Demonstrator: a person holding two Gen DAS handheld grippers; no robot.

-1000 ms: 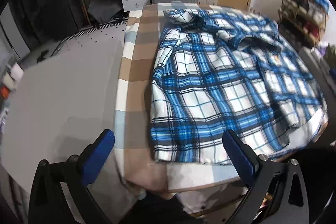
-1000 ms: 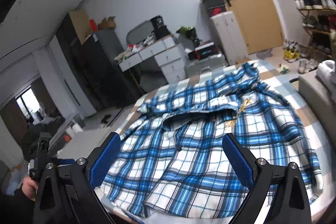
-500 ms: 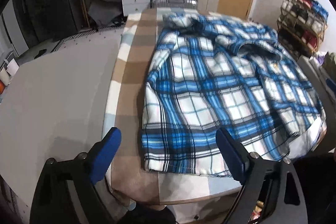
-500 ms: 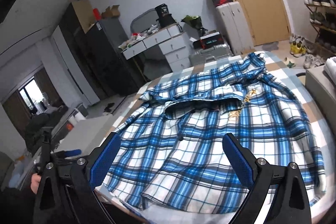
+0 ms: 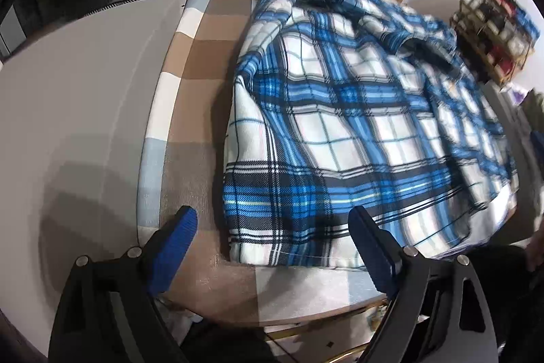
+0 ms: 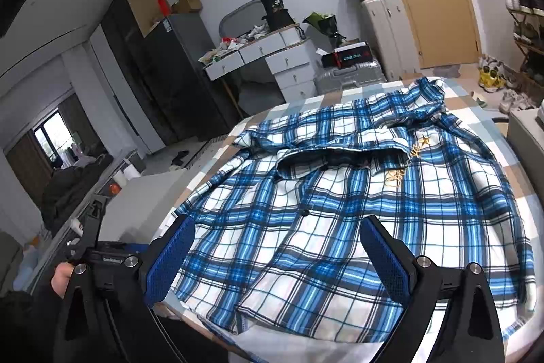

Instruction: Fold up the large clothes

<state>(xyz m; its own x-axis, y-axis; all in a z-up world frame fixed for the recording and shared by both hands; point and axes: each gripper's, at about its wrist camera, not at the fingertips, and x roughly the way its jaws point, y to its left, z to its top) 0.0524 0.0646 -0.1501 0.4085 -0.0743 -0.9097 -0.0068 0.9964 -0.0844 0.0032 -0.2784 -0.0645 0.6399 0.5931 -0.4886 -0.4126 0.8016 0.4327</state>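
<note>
Left wrist view: my left hand-held gripper [image 5: 272,235] hangs spread, nothing pinched, over the plaid shirt's [image 5: 346,131] near hem at frame centre on the checked bed [image 5: 204,56]; my right hand-held gripper [image 6: 277,252] is spread too.

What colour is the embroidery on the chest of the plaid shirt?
Gold, on the blue-and-white plaid shirt; the right wrist view shows it best.

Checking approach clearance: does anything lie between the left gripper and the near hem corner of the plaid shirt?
Nothing visible does. The left gripper hangs open above the plaid shirt, whose near hem corner lies between its fingers on bare checked table cover.
</note>
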